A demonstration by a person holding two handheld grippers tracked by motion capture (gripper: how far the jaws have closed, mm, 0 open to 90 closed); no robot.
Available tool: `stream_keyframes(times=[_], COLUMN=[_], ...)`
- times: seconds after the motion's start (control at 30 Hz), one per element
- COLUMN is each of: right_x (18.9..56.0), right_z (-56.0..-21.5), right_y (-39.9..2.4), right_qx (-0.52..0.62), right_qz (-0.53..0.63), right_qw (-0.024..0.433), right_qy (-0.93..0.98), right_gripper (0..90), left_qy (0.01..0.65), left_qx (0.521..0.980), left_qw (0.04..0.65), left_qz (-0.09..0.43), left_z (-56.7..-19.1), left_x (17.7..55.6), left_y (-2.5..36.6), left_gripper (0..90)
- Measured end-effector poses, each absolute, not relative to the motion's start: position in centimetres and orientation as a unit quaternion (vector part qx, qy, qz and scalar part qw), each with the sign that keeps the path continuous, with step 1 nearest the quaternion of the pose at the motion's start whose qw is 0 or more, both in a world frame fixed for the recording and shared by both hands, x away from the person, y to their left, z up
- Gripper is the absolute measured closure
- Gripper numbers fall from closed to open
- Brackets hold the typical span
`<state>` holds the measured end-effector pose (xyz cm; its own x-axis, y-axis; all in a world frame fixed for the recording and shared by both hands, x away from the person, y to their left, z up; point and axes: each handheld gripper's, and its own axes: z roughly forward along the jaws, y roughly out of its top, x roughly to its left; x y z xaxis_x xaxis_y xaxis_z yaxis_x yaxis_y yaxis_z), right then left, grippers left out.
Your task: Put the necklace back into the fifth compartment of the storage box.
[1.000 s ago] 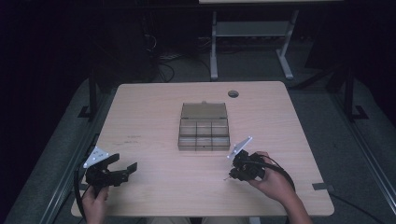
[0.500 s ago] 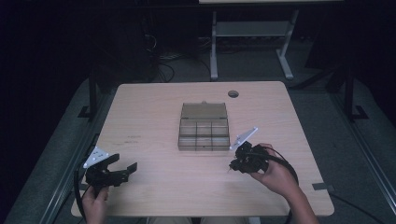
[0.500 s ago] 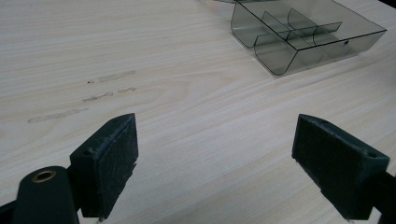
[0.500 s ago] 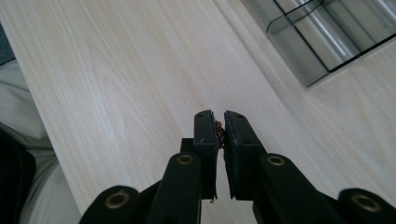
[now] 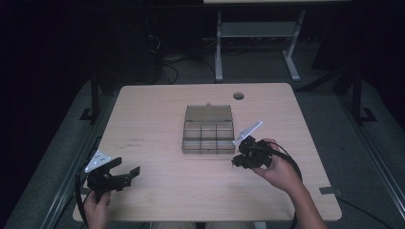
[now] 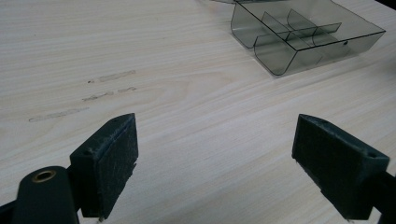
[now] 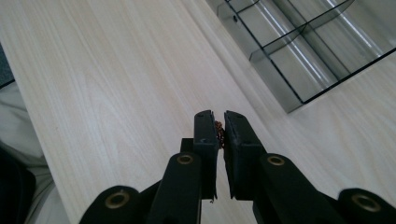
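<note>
A smoky, see-through compartment box (image 5: 208, 130) sits open near the middle of the surface (image 5: 157, 114), its lid laid flat behind it and its dividers marking off small cells, none visibly holding anything. It lies just beside the right hand-held gripper (image 5: 237, 160), ahead and to its left. Pinched between that gripper's nearly closed jaws is a tiny reddish-brown object (image 7: 219, 132), too small to identify, held just above the wood.
</note>
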<state>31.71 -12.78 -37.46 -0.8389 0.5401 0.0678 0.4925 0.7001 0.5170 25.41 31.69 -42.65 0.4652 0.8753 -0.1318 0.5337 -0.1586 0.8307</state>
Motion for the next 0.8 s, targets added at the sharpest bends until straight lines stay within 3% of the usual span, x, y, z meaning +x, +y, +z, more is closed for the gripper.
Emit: stream_keyframes(times=[0.8], right_x=[34.2], right_z=[-35.4], right_y=[-10.7], right_qx=[0.27], right_qz=[0.283], right_qw=[0.055], right_qy=[0.919], right_gripper=[83.4], left_qy=[0.482], left_qx=[0.731], left_qw=[0.442], left_qz=[0.195], left_z=[-42.6], left_x=[25.3], left_y=[31.8], left_gripper=[14.0])
